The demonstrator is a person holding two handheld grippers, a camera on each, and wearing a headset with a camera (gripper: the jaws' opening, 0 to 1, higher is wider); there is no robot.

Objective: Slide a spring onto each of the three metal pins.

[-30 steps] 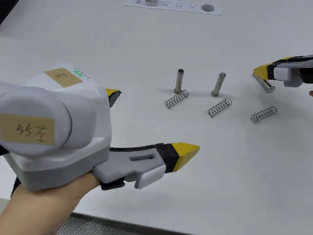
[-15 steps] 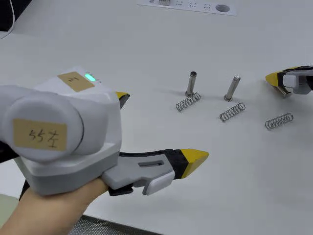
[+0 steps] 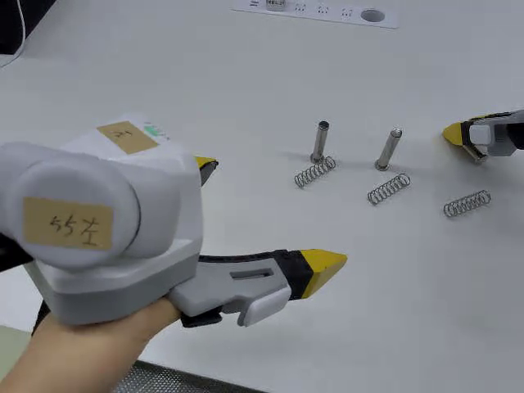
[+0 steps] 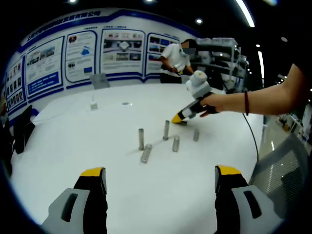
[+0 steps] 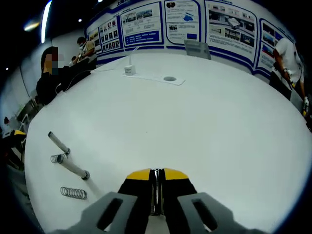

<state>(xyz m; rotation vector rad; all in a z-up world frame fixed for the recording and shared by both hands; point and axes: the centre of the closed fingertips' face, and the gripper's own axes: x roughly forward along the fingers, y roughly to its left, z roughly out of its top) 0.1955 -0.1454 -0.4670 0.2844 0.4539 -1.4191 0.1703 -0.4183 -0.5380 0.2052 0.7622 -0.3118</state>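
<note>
Since you paused, change: nothing on the table (image 3: pixel 246 74) has shifted; your right gripper (image 5: pixel 156 174) stays clenched, your left gripper (image 3: pixel 266 213) stays spread.
Right gripper: jaws closed on pin three (image 5: pixel 156 195), at the head view's right edge.
Left gripper: jaws wide apart, holding and touching nothing.
Room: bare table lies between the left gripper and the pins; the near edge runs under your left hand (image 3: pixel 82 352).
Pins: pin one (image 3: pixel 320 141) and pin two (image 3: pixel 390 148) stand upright, side by side.
Springs: spring one (image 3: pixel 315 172) lies by pin one's base, spring two (image 3: pixel 389 188) by pin two's; spring three (image 3: pixel 467 203) lies apart, near the right gripper.
</note>
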